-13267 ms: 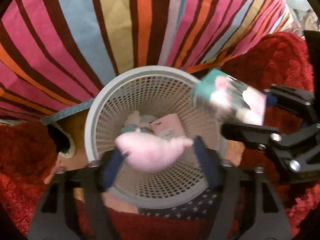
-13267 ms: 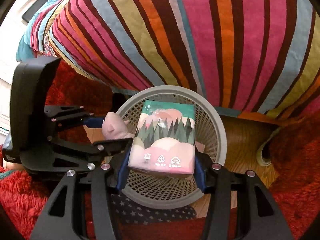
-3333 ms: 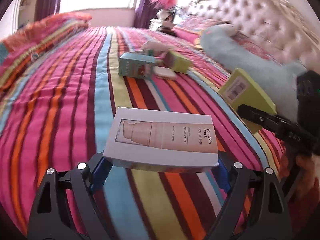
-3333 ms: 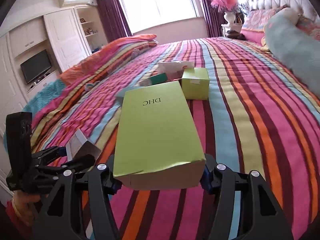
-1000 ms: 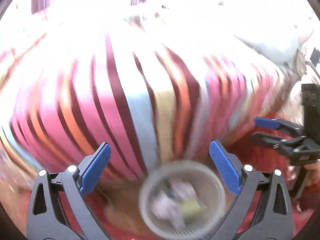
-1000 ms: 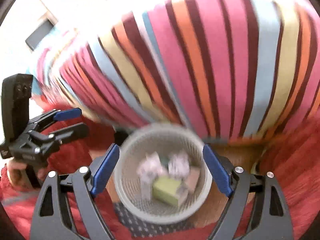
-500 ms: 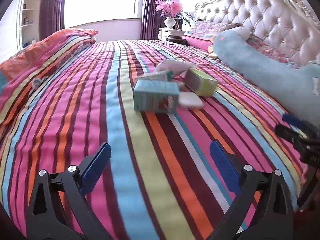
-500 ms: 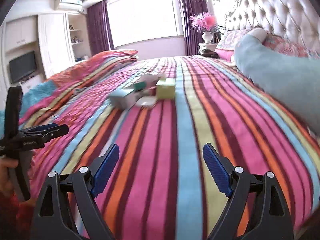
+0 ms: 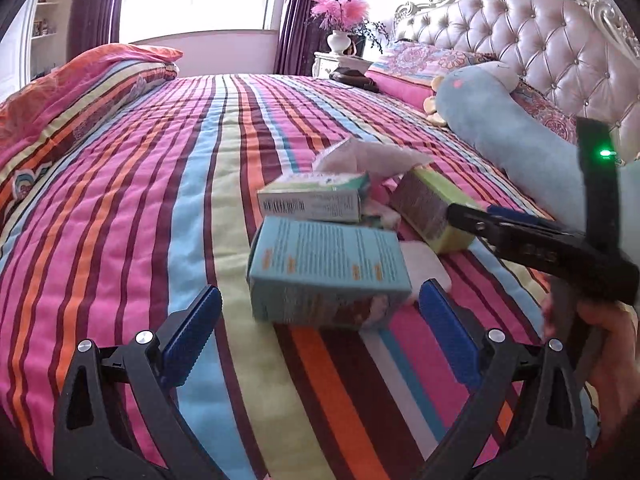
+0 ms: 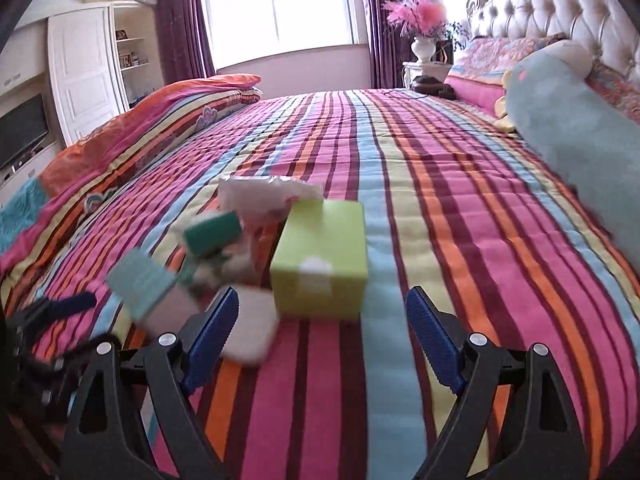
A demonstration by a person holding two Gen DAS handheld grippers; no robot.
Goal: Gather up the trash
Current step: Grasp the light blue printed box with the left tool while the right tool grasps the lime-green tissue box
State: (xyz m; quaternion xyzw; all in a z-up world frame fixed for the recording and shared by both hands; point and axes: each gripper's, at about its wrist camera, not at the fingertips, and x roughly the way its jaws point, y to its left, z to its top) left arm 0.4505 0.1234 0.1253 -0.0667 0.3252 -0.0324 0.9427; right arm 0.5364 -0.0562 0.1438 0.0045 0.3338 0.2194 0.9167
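Observation:
A pile of trash lies on the striped bedspread [image 9: 160, 200]. In the left wrist view a light blue box [image 9: 326, 272] sits just ahead of my open, empty left gripper [image 9: 320, 332], with a white-teal box [image 9: 312, 200], a lime green box [image 9: 436, 208], crumpled pink paper [image 9: 368, 160] and a flat white piece [image 9: 424, 268] behind it. In the right wrist view my right gripper [image 10: 322, 336] is open and empty, just short of the lime green box [image 10: 324, 256]. The light blue box [image 10: 140, 280], a teal box [image 10: 216, 232] and the flat white piece [image 10: 252, 332] lie to its left.
A long blue plush pillow [image 9: 516, 136] lies along the right side by the tufted headboard [image 9: 540, 28]. A folded striped quilt [image 10: 160, 120] lies at the left. A nightstand with a vase of pink flowers [image 10: 424, 32] stands at the far side. The right gripper's body [image 9: 560, 240] shows beside the pile.
Both grippers have moved forward over the bed toward the pile; the boxes now lie just ahead of the fingertips. A second ago both were pointing down at the basket on the floor.

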